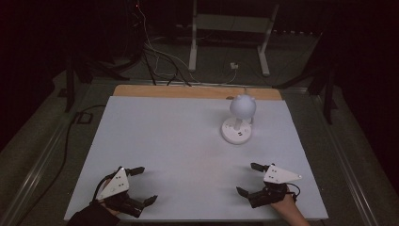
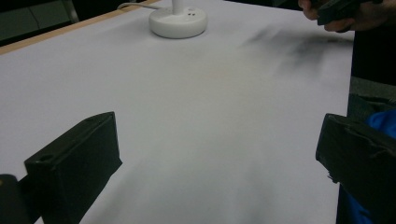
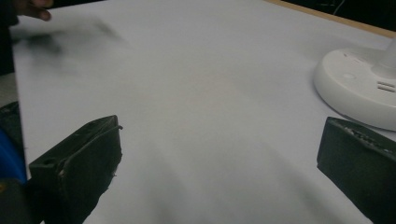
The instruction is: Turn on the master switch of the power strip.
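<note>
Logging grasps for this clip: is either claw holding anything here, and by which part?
Nothing is held. The left claw and right claw are both open over the bare table, and the lamp stands apart, untouched.

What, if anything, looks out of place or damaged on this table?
Nothing stands out. The white lamp stands upright on its round base toward the far right of the white table. The left gripper and right gripper both sit open near the front edge, holding nothing.
</note>
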Tool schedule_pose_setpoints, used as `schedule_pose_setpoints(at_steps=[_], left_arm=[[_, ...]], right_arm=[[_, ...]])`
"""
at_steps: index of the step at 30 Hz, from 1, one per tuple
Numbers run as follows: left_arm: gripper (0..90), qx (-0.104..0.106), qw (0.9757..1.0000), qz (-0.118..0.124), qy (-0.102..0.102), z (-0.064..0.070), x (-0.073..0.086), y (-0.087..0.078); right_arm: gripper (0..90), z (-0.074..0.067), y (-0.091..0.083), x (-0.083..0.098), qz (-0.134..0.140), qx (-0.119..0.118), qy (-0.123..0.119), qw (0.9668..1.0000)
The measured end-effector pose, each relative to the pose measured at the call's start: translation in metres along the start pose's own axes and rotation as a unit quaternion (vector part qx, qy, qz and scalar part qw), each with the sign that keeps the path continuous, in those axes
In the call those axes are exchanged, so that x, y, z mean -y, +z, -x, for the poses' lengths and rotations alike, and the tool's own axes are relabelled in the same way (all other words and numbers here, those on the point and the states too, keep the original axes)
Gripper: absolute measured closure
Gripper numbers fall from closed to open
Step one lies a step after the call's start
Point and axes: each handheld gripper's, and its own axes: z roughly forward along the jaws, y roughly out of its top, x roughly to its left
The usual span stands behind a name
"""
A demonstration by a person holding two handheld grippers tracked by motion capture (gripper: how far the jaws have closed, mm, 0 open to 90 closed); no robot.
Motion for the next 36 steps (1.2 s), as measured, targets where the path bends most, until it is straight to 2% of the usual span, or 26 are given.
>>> schedule_pose_setpoints(at_steps=[2,5,7,12,25,32,36], left_arm=[[0.2,0.001,1.0,-0.002,0.001,0.0,0.0,0.0],[0.2,0.0,1.0,0.0,0.0,0.0,0.0,0.0],[0.2,-0.001,1.0,-0.003,0.001,-0.001,0.0,0.0],[0.2,-0.002,1.0,-0.004,0.002,0.0,0.0,0.0],[0.2,-0.001,1.0,-0.005,0.002,0.001,0.0,0.001],[0.2,0.001,1.0,-0.007,0.003,0.001,0.0,0.002],[0.2,0.002,0.9999,-0.01,0.004,0.001,0.001,0.003]], right_arm=[[0.1,-0.001,0.0,0.002,0.005,0.015,-0.001,0.9999],[0.1,0.0,0.0,0.001,0.005,0.017,0.004,0.9998],[0.1,-0.001,0.0,0.0,0.002,0.013,0.004,0.9999],[0.0,-0.001,0.004,0.001,-0.04,-0.008,0.004,0.9992],[0.1,-0.011,0.01,-0.001,-0.082,-0.031,-0.017,0.996],[0.1,-0.017,0.013,-0.009,-0.085,-0.055,-0.013,0.9948],[0.1,-0.021,0.011,-0.016,-0.082,-0.052,-0.024,0.9949]])
